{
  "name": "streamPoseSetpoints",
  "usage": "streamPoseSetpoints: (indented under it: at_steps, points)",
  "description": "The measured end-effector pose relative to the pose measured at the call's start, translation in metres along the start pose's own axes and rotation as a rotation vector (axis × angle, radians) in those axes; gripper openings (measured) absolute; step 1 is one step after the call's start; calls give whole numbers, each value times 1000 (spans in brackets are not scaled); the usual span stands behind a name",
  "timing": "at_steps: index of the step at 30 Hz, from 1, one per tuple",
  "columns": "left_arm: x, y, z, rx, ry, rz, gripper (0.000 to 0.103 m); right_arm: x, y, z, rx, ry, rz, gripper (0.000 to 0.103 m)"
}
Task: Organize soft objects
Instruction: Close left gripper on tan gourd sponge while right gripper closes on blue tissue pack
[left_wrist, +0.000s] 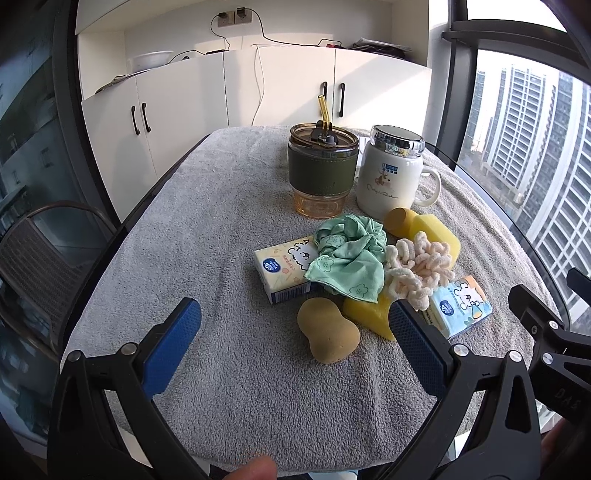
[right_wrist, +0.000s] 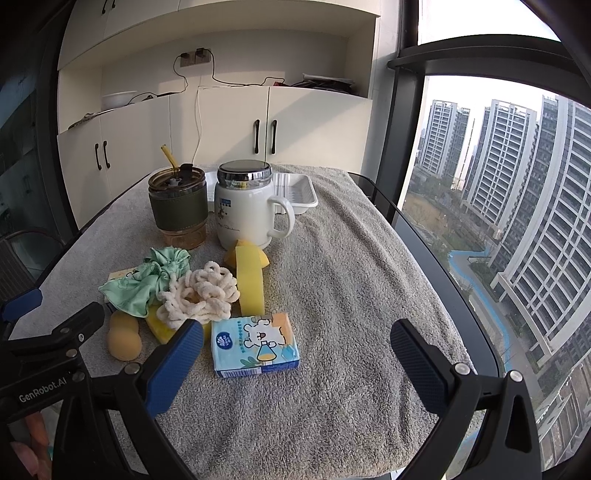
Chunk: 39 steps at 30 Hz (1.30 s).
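Observation:
A pile of soft things lies on the grey towel (left_wrist: 229, 229): a green scrunchie (left_wrist: 347, 254), a cream chenille scrunchie (left_wrist: 417, 269), yellow sponges (left_wrist: 369, 314) (right_wrist: 251, 280), tan makeup sponges (left_wrist: 328, 334) (right_wrist: 123, 338), a yellow tissue pack (left_wrist: 284, 273) and a blue tissue pack (right_wrist: 255, 343). My left gripper (left_wrist: 295, 321) is open, just short of the tan sponge. My right gripper (right_wrist: 297, 341) is open, with the blue tissue pack between its fingers' line, slightly ahead.
A glass tumbler with green sleeve and straw (left_wrist: 323, 170) and a lidded white mug (left_wrist: 391, 171) stand behind the pile. A white tray (right_wrist: 295, 192) lies behind them. White cabinets (right_wrist: 229, 122) are at the back, a window (right_wrist: 498, 221) at right, a chair (left_wrist: 40, 251) at left.

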<state>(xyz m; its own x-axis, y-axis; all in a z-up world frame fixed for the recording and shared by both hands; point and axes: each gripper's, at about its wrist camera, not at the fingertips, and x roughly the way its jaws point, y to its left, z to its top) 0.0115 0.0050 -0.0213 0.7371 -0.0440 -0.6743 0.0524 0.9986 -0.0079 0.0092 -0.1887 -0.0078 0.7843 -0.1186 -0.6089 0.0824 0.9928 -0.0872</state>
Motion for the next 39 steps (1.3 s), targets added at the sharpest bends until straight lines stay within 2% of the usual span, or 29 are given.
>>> streamPoseSetpoints:
  at_steps: [10, 17, 21, 25, 33, 39]
  points:
    - [25, 13, -19, 11, 98, 3, 103, 22, -6, -2, -6, 52, 8, 103]
    - [41, 8, -21, 36, 150, -38, 103, 43, 1, -5, -43, 97, 57, 103]
    - [58, 0, -22, 56, 188, -32, 103, 59, 5, -5, -71, 129, 99, 103]
    - [75, -4, -26, 57, 238, -25, 101, 75, 4, -8, -77, 157, 101, 103]
    - [82, -5, -19, 38, 246, -23, 102, 82, 8, -6, -79, 165, 162, 103]
    - [83, -4, -17, 37, 240, -26, 101, 90, 18, -14, -105, 211, 170, 103]
